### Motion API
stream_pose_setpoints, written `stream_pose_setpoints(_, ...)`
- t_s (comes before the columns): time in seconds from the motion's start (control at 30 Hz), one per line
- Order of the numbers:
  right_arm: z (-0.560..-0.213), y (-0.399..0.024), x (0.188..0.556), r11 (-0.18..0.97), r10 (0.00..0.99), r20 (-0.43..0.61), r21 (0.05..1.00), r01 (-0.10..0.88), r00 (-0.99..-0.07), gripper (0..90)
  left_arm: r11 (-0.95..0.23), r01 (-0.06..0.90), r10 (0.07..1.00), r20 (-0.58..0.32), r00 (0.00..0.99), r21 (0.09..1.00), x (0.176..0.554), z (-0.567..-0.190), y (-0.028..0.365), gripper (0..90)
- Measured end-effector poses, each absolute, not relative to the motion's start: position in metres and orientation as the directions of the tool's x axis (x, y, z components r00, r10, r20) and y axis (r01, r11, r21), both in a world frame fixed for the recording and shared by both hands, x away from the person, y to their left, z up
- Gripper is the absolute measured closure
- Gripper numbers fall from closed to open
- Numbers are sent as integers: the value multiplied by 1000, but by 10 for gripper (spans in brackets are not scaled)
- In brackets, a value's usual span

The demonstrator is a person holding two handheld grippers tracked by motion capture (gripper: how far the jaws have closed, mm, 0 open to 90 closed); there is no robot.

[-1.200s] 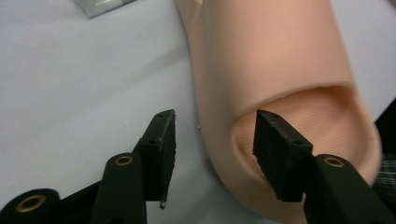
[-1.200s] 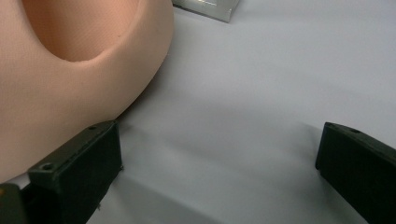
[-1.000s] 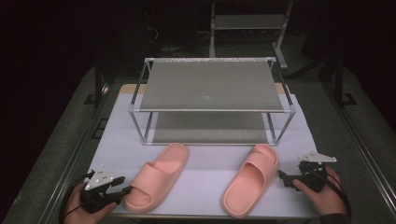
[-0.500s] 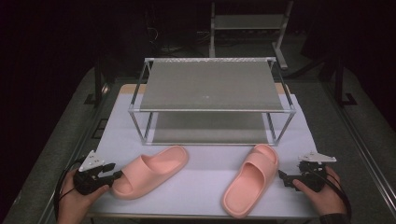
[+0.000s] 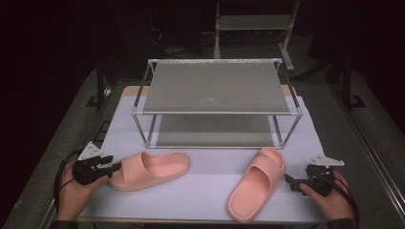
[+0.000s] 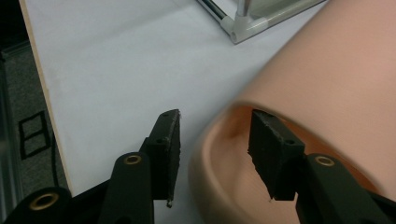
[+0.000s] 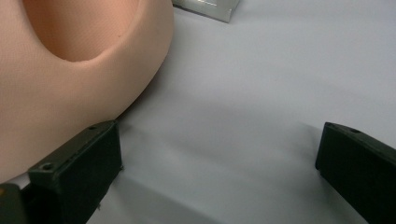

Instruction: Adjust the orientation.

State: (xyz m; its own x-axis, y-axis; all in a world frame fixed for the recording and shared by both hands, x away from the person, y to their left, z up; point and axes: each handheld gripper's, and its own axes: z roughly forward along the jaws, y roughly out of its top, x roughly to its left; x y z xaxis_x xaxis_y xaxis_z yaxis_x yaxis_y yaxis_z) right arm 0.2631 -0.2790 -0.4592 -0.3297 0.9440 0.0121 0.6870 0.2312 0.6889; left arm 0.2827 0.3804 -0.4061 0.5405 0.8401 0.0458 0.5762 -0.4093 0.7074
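A metal two-tier rack (image 5: pixel 217 102) stands mid-table (image 5: pixel 205 200). In front of its left corner lies one pink slipper (image 5: pixel 150 169); the left hand-held gripper (image 5: pixel 113 168) straddles its heel rim, jaws parted, one inside and one outside. In front of the rack's right corner lies the other slipper (image 5: pixel 255 188); the right hand-held gripper (image 5: pixel 289 182) gapes wide just beside it, empty.

- Left soft foam slide sandal (image 5: pixel 149 169): plain salmon pink, no pattern.
- Right soft foam slide sandal (image 5: pixel 256 190): the same plain salmon pink.
- Flat table top (image 5: pixel 205 191): pale bluish white, with a thin light-wood edge on the left.
- Two-tier metal rack (image 5: pixel 216 102) on the far side: silver frame, dull grey shelves.
- Left gripper (image 6: pixel 212 140): matte black jaws with brass-coloured rivets.
- Right gripper (image 7: pixel 219 172): matte black jaws.
- Floor around the table: dark grey.
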Motion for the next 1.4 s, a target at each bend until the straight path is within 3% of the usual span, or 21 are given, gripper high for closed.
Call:
stream_pose_setpoints(0.27,-459,-279,263,232,944,12,687,688,-330,0,-380,543,822,4,569,749,257,-383,376,492)
stream_pose_setpoints(0.37,-459,-279,263,232,944,12,687,689,-329,0,-371,521,799,-21,601,769,255,-374,364,537)
stream_pose_setpoints(0.63,-459,-279,263,231,944,13,687,689,-329,0,-398,484,733,-48,679,779,282,-363,322,696)
stream_pose_setpoints(0.83,-459,-279,263,231,944,13,686,690,-329,0,-448,455,670,-47,741,769,302,-367,279,746)
stream_pose_setpoints(1.0,-459,-279,263,231,944,13,687,689,-330,0,-473,470,670,-42,741,746,319,-376,246,886)
stream_pose_setpoints(1.4,-459,-279,263,231,944,14,687,689,-330,0,-529,549,724,8,690,647,351,-397,194,897)
